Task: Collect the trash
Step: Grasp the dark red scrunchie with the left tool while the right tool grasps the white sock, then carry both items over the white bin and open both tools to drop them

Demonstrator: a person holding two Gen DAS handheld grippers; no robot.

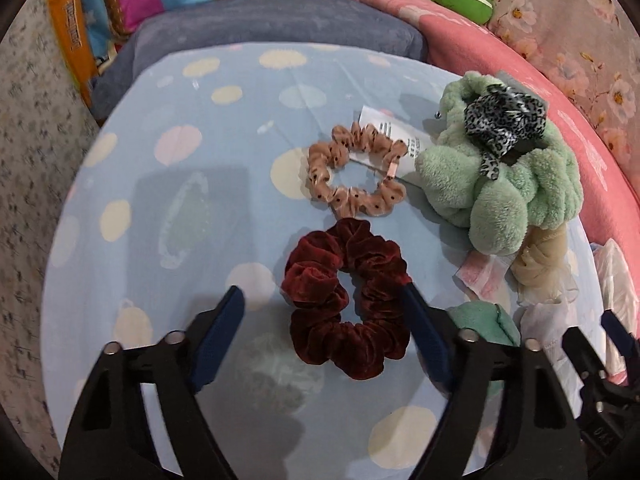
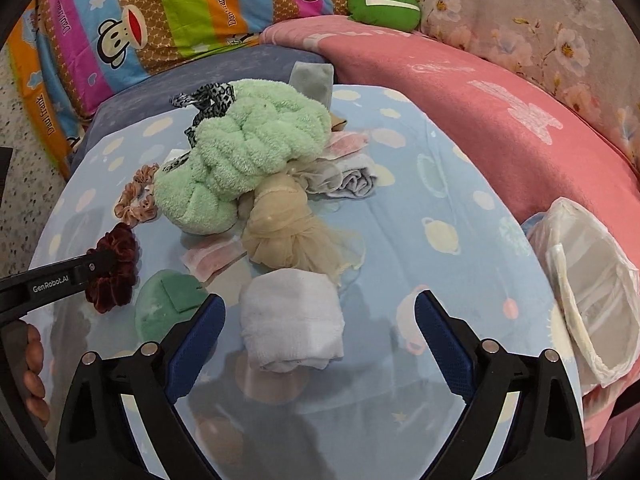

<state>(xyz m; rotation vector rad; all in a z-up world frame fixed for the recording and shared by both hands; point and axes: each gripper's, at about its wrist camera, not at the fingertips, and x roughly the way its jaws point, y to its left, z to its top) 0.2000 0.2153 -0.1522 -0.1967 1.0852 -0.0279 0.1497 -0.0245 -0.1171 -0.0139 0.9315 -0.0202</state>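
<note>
My left gripper [image 1: 322,300] is open, its fingers on either side of a dark red velvet scrunchie [image 1: 348,300] lying on the blue spotted sheet [image 1: 180,160]; the right finger touches it. That scrunchie also shows in the right wrist view [image 2: 116,268], with the left gripper's finger across it. My right gripper [image 2: 320,308] is open and empty above a rolled white cloth [image 2: 294,318]. Pink-and-white wrappers [image 2: 212,258] lie by a beige tulle bundle [image 2: 288,228]. A white paper label [image 1: 390,136] lies under a tan dotted scrunchie [image 1: 354,170].
A fluffy green headband [image 2: 248,152] carries a leopard-print bow [image 1: 502,118]. A green pad [image 2: 168,308] lies beside the right gripper's left finger. A white mesh bag [image 2: 588,296] sits at the right on the pink blanket [image 2: 480,120]. Striped pillows [image 2: 160,16] line the back.
</note>
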